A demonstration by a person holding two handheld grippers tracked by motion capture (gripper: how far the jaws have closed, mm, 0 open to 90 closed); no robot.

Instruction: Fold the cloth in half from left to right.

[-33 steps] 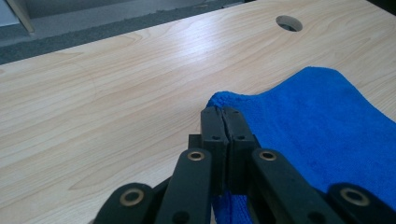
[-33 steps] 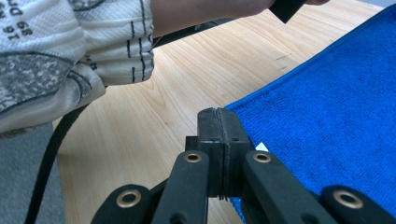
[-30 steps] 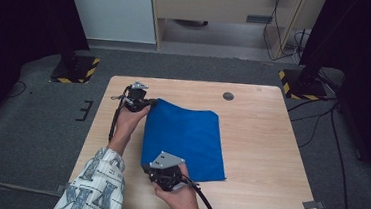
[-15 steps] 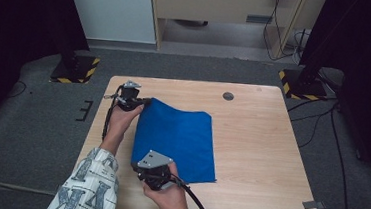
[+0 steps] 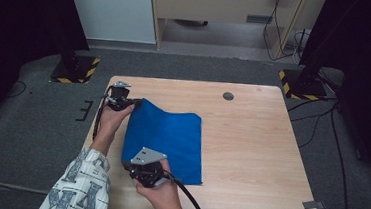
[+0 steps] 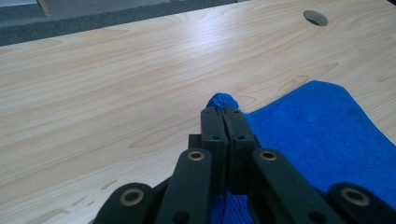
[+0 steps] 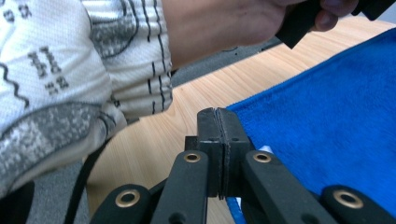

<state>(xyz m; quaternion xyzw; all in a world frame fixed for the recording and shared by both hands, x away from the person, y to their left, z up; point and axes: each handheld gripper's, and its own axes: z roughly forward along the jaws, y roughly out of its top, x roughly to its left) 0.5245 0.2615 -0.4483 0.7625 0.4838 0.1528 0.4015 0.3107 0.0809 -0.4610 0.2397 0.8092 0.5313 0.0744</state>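
Observation:
A blue cloth [image 5: 166, 138] lies spread on the left half of the wooden table [image 5: 254, 155]. My left gripper [image 5: 136, 102] is shut on its far left corner; in the left gripper view a blue tuft [image 6: 223, 100] pokes out past the closed tips of the left gripper [image 6: 225, 112]. My right gripper [image 5: 133, 169] is shut on the near left corner. In the right gripper view the right gripper [image 7: 217, 114] has its jaws pressed together, with the cloth [image 7: 327, 107] stretching away to the right. A patterned sleeve [image 7: 70, 70] is on the left there.
A round cable hole [image 5: 228, 96] sits near the table's far edge. A strip of tape [image 5: 314, 205] marks the near right corner. Black stands with striped bases [image 5: 76, 68] [image 5: 300, 83] flank the table on the grey floor.
Both grippers have slid toward the table's left edge, dragging the blue cloth along. Both jaws have stayed shut on its corners.

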